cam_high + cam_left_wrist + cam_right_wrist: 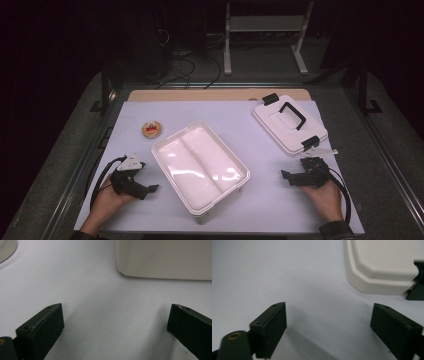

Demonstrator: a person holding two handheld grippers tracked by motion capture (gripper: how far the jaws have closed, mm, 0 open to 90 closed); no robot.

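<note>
An open white plastic box [226, 148] sits askew in the middle of the white mat, with two pale folded pads [200, 165] side by side inside it. Its white lid [287, 122], with a black handle [295, 114] and black clasps, lies flat at the back right. My left gripper [149, 190] rests on the mat just left of the box, jaws wide apart and bare [115, 325], facing the box wall [165, 260]. My right gripper [286, 178] lies right of the box, below the lid. It is open and holds nothing [328, 325], with the lid corner [382, 267] ahead of it.
A small round tan disc with a red centre [151, 129] lies at the back left of the mat; its edge [6, 248] appears in the left gripper view. A wooden table edge [215, 94] runs behind the mat. Dark floor, cables and a frame lie beyond.
</note>
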